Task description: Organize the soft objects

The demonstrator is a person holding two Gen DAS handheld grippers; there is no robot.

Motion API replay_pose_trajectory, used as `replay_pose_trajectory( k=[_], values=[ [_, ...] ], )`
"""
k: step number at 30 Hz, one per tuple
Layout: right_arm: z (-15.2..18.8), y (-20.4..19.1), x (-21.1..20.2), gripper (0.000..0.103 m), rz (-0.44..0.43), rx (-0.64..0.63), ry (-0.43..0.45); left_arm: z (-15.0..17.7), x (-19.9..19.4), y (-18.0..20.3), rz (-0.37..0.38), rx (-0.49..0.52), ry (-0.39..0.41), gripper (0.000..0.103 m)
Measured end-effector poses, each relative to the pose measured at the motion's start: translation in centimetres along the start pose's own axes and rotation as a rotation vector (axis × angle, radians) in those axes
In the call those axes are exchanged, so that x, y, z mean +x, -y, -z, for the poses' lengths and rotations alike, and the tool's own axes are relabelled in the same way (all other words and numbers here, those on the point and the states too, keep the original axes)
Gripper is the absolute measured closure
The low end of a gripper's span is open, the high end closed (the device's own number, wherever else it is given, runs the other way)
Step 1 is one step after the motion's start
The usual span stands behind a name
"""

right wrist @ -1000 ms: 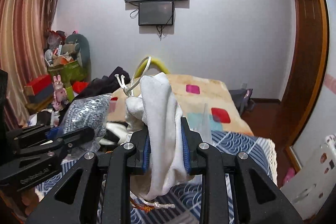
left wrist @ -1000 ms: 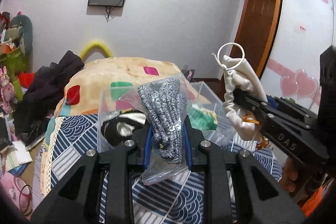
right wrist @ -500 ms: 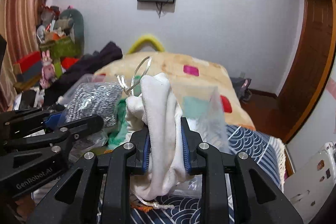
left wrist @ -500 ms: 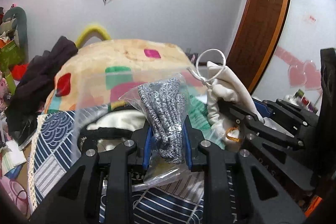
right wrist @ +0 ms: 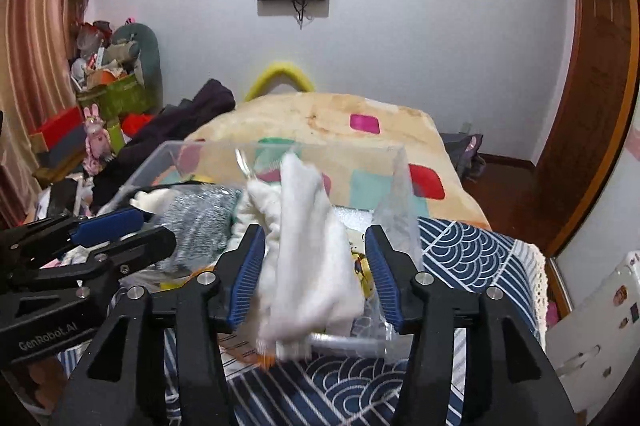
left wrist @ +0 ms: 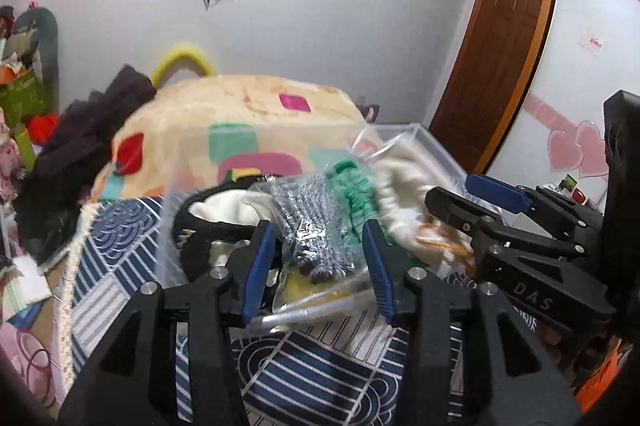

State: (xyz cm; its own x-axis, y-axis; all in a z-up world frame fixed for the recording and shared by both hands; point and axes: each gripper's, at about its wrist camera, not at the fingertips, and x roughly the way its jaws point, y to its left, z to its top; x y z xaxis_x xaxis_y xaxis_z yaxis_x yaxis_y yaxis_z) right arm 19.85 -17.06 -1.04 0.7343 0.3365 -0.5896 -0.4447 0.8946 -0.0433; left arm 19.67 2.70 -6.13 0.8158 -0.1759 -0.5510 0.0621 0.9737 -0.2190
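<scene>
My left gripper [left wrist: 318, 262] is open; the bagged grey-and-white knit item [left wrist: 310, 226] lies loose between its jaws, dropping into the clear plastic bin [left wrist: 436, 146]. My right gripper [right wrist: 314, 274] is open too; the white drawstring pouch [right wrist: 308, 258] sits blurred between its spread jaws over the same bin [right wrist: 280, 148]. The bin holds a green knit piece [left wrist: 354, 188], white cloth [left wrist: 404, 186] and a black-and-cream item [left wrist: 216, 214]. Each gripper shows in the other's view: the right gripper [left wrist: 460, 202], the left gripper [right wrist: 132, 230].
The bin stands on a bed with a navy patterned cover [right wrist: 468, 246] and a cream blanket with coloured squares [left wrist: 224, 114]. Dark clothes [left wrist: 80, 146] pile at the left. Cluttered boxes and toys [right wrist: 100, 94] stand by the curtain. A wooden door [left wrist: 496, 46] is at the right.
Both grippers lowered to the bin and opened. The knit bag and the white pouch were let go and are falling into the bin.
</scene>
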Motion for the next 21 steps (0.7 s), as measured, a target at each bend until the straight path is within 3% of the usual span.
replay_pose_trajectory(
  k=[8, 11, 21],
  values=[
    [-0.3, -0.3, -5.7, 0.045, -0.011, 0.005, 0.129, 0.1, -6.4, 1.6, -0.051, 0.061, 0.142, 0.041],
    [-0.3, -0.5, -8.0, 0.037, -0.026, 0.007, 0.180, 0.3, -8.7, 2.0, -0.047, 0.066, 0.179, 0.040],
    [0.5, -1.3, -12.5, 0.018, -0.047, 0.018, 0.309, 1.5, -14.7, 3.2, -0.070, 0.101, 0.291, 0.010]
  ],
)
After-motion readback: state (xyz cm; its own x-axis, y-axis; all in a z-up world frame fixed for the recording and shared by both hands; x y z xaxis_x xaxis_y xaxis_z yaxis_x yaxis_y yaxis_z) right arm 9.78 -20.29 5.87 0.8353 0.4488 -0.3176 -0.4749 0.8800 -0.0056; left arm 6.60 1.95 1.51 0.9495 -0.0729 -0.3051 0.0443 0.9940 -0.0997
